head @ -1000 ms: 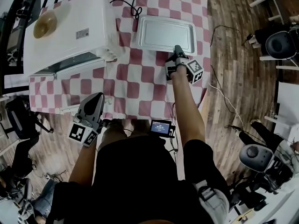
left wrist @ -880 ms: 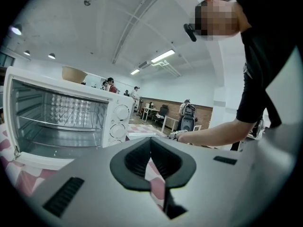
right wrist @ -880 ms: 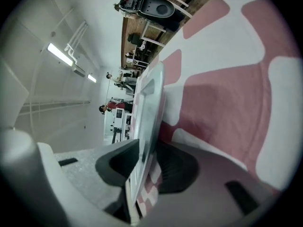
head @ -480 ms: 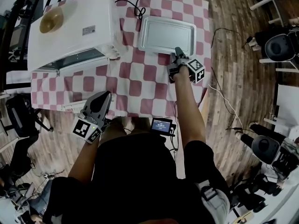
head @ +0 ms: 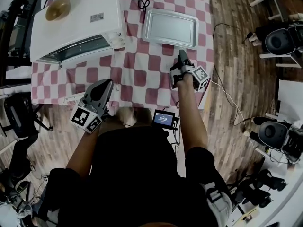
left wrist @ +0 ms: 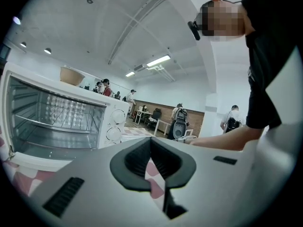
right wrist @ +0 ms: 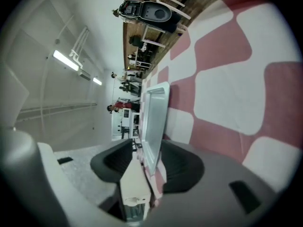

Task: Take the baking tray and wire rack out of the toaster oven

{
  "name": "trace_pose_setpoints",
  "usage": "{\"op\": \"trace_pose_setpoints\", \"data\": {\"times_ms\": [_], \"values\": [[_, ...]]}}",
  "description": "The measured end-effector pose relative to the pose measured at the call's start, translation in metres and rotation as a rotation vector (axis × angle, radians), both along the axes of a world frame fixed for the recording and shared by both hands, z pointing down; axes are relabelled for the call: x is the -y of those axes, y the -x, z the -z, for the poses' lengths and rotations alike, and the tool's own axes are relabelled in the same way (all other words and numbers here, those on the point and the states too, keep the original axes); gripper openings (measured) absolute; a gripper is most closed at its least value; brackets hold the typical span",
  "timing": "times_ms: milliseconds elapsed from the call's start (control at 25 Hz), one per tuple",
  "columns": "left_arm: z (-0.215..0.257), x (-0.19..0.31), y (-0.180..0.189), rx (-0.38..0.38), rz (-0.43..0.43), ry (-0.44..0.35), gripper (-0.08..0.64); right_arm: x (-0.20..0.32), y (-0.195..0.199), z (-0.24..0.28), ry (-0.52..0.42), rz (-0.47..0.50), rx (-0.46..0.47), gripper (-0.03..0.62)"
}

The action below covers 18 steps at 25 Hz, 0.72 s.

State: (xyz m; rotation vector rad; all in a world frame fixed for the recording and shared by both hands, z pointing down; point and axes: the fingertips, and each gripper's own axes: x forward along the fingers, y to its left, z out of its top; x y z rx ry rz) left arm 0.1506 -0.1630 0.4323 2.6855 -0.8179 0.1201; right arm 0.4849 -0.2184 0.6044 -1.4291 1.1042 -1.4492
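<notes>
The right gripper (head: 182, 56) has drawn back from the near rim of the silver rectangular metal baking tray (head: 170, 28), where its tips sat a second ago. Its jaws have just been opening and now stand fairly wide with nothing pressed between the pads. The tray lies just ahead of the tips, apart from them, flat on the red-and-white checked tablecloth (head: 142, 74). The left gripper (head: 108, 82) hovers at the table's near edge much as before. Its jaws meet at the tips and hold nothing, with only checked cloth showing through the slit behind them. Ahead of these jaws and to their left stands the white box-shaped toaster oven (left wrist: 111, 122) with its front open. The thin metal wire rack (left wrist: 57, 123) is still on its rails inside. A tan rounded bowl (head: 57, 7) rests on the oven's top, and the tray lies beyond the oven's far side from these jaws.
</notes>
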Motion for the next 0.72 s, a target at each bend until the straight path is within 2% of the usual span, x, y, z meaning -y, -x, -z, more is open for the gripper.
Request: {"op": "trace_pose_setpoints", "data": {"times_ms": [160, 280, 360, 520, 720], "values": [[0.011, -0.001, 0.015, -0.025, -0.026, -0.030, -0.009, -0.023, 0.034, 0.086, -0.275, 0.073, -0.123, 0.161], [0.024, -0.002, 0.028, -0.051, -0.059, -0.065, -0.009, -0.047, 0.059, 0.156, -0.499, 0.091, -0.231, 0.156], [0.035, -0.003, 0.040, -0.068, -0.080, -0.090, -0.009, -0.067, 0.080, 0.198, -0.614, 0.105, -0.322, 0.149], [0.048, -0.003, 0.070, -0.110, -0.098, -0.112, -0.010, -0.108, 0.132, 0.268, -0.758, 0.164, -0.611, 0.133], [0.060, -0.015, 0.117, -0.142, -0.116, -0.153, -0.009, -0.160, 0.224, 0.317, -0.806, 0.248, -1.000, 0.079]]}}
